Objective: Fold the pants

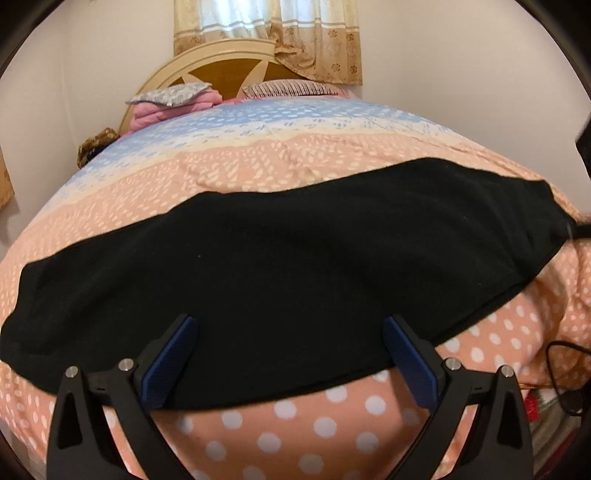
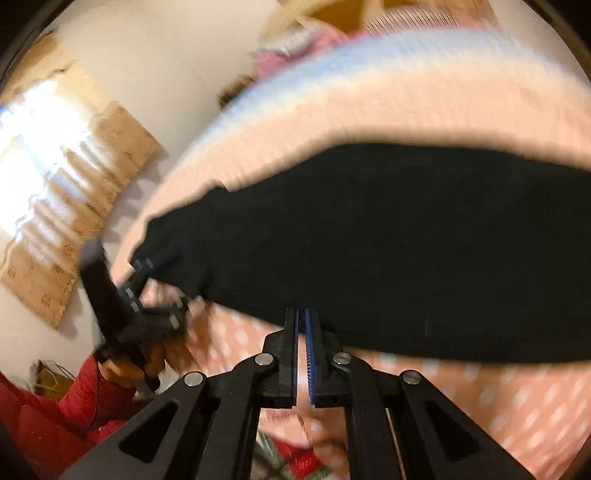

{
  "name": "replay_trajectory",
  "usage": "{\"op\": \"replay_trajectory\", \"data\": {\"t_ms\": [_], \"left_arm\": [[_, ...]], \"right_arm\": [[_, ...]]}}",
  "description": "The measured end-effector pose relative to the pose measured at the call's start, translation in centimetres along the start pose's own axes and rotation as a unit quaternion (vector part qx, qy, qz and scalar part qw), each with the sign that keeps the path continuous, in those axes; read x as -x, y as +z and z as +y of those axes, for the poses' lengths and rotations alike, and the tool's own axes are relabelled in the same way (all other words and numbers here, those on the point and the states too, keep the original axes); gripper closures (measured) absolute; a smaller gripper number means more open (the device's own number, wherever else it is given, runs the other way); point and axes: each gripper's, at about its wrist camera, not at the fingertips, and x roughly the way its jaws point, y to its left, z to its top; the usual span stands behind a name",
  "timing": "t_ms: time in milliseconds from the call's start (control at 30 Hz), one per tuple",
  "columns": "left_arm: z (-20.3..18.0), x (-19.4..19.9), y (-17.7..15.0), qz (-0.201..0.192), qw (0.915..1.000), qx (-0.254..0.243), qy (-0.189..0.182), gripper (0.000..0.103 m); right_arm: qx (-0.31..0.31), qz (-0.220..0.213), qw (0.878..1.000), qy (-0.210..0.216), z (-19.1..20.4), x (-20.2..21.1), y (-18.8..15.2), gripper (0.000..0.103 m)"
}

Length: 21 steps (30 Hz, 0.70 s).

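Black pants (image 1: 280, 266) lie flat in a long band across the bed (image 1: 295, 155), which has a peach and blue dotted cover. My left gripper (image 1: 291, 325) is open, its blue-padded fingers spread over the near edge of the pants, nothing between them. In the right wrist view the pants (image 2: 388, 251) stretch from left to right. My right gripper (image 2: 302, 314) is shut with its pads together at the near edge of the pants; no cloth shows between them. The left gripper (image 2: 162, 266) shows at the left end of the pants, held by a hand. The right wrist view is blurred by motion.
Pillows (image 1: 177, 96) and a wooden headboard (image 1: 221, 70) stand at the far end under a curtain (image 1: 269, 33). A black cable (image 1: 565, 365) lies at the bed's right edge. A red sleeve (image 2: 55, 406) is at lower left, white walls around.
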Motion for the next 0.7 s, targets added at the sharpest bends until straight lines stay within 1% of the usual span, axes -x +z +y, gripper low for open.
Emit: {"op": "replay_trajectory", "data": {"t_ms": [33,67,100,133,167,200,233,267,300,333,367,400,433,467,500,600,633,667,700], "left_arm": [[0.0,0.4,0.6,-0.001,0.9999,0.011,-0.007,0.001],[0.2,1.0,1.4,-0.015,0.9994,0.026,-0.019,0.001],[0.0,1.2,2.1,-0.029,0.9986,0.035,-0.027,0.001],[0.0,1.6,2.8,-0.047,0.9975,0.042,-0.033,0.001],[-0.2,1.7,3.7,-0.060,0.9964,0.046,-0.037,0.001],[-0.5,1.3,4.5,-0.065,0.9961,0.049,-0.034,0.001],[-0.8,0.8,4.9,-0.066,0.9960,0.050,-0.034,0.001],[-1.2,0.1,5.1,-0.062,0.9964,0.046,-0.036,0.001],[-1.7,-0.8,5.0,-0.046,0.9976,0.040,-0.035,0.001],[-2.0,-1.6,4.5,-0.027,0.9984,0.033,-0.036,0.001],[-2.4,-2.4,3.6,-0.004,0.9989,0.022,-0.040,0.001],[-2.7,-2.9,2.8,0.014,0.9991,0.013,-0.038,0.001],[-3.1,-2.7,1.6,0.012,0.9996,-0.002,-0.027,0.001],[-3.4,-1.7,0.5,-0.015,0.9995,-0.018,-0.021,0.001],[-3.5,-1.3,0.2,-0.012,0.9994,-0.025,-0.023,0.001],[-2.4,0.1,0.6,-0.006,0.9993,-0.011,-0.036,0.001],[-1.9,0.6,0.8,-0.013,0.9993,-0.009,-0.033,0.001],[-1.2,1.4,1.1,-0.029,0.9992,-0.005,-0.026,0.001],[-0.6,1.8,1.4,-0.040,0.9990,-0.001,-0.020,0.001]], "right_arm": [[0.003,-0.021,1.000,-0.002,0.1,0.4,1.0,0.099],[0.002,-0.054,0.998,-0.014,-0.1,0.8,2.4,0.099],[-0.002,-0.070,0.997,-0.023,0.3,0.6,3.3,0.099],[-0.007,-0.075,0.997,-0.025,-0.1,0.3,3.8,0.099],[-0.014,-0.073,0.997,-0.011,-0.1,-0.9,4.4,0.099],[-0.015,-0.064,0.998,0.003,0.1,-1.9,4.6,0.099],[-0.010,-0.041,0.999,0.017,0.6,-3.6,4.5,0.099],[0.000,-0.003,1.000,0.020,1.6,-5.8,3.7,0.099],[0.007,0.030,0.999,0.023,2.4,-7.5,2.7,0.098],[0.009,0.037,0.999,0.039,3.2,-8.4,1.1,0.098],[0.008,0.024,0.999,0.040,3.7,-8.0,0.2,0.098],[0.003,0.035,0.998,0.052,3.9,-7.9,-0.4,0.098],[-0.006,0.044,0.997,0.065,3.9,-7.9,-0.8,0.098],[-0.024,0.054,0.995,0.083,3.5,-7.6,-1.5,0.098],[-0.037,0.062,0.993,0.097,3.0,-7.4,-2.0,0.098],[-0.037,0.084,0.990,0.110,2.9,-6.4,-2.2,0.099],[-0.029,0.078,0.990,0.111,2.8,-5.7,-1.6,0.099],[-0.014,0.048,0.993,0.111,3.0,-4.3,-0.6,0.099],[-0.007,0.029,0.994,0.108,2.6,-3.5,0.2,0.099]]}}
